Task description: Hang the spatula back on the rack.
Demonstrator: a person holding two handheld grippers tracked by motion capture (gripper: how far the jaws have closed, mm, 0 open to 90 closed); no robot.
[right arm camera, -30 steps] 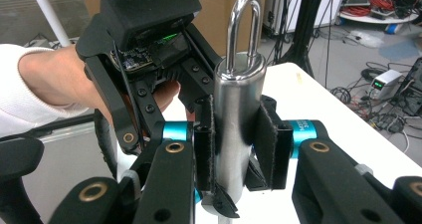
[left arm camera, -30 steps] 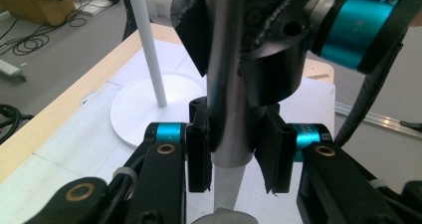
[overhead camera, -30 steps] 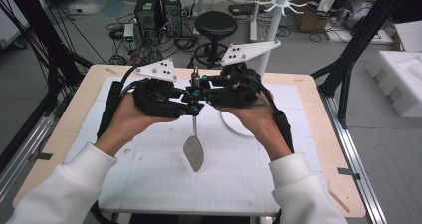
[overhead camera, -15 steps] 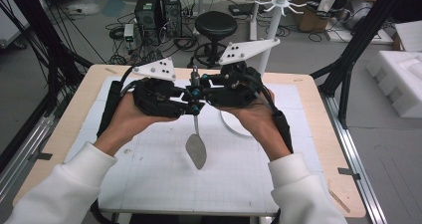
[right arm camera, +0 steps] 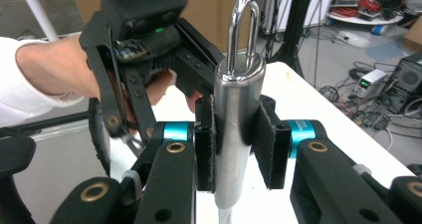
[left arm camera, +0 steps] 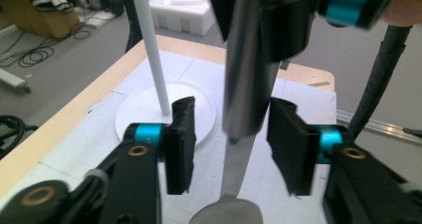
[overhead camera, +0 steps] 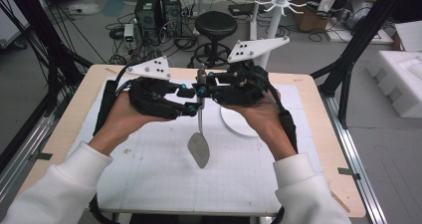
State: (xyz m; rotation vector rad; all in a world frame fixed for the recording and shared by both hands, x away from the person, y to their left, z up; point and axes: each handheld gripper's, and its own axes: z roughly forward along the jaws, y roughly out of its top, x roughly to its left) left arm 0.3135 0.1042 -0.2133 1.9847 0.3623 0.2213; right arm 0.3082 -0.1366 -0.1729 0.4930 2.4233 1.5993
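A steel spatula (overhead camera: 199, 149) with a thick handle and a hanging loop at its top hangs upright above the white mat (overhead camera: 149, 179). My right gripper (overhead camera: 204, 88) is shut on the handle (right arm camera: 239, 109), its pads pressing both sides just under the loop. My left gripper (overhead camera: 191, 100) faces it from the left, a little lower. Its jaws have just been opening. In the left gripper view the handle (left arm camera: 246, 84) stands between the left gripper's (left arm camera: 234, 147) pads with a gap on each side. The blade points down, above the mat.
A white stand has its round base (overhead camera: 244, 127) on the mat behind my right hand, and its pole (overhead camera: 266, 45) rises to a ring of hooks. The wooden table edge (overhead camera: 328, 134) borders the mat. A stool and cables are on the floor beyond.
The left gripper's jaws have parted from the spatula handle. Both hands stay about where they were, and the right gripper keeps its hold.
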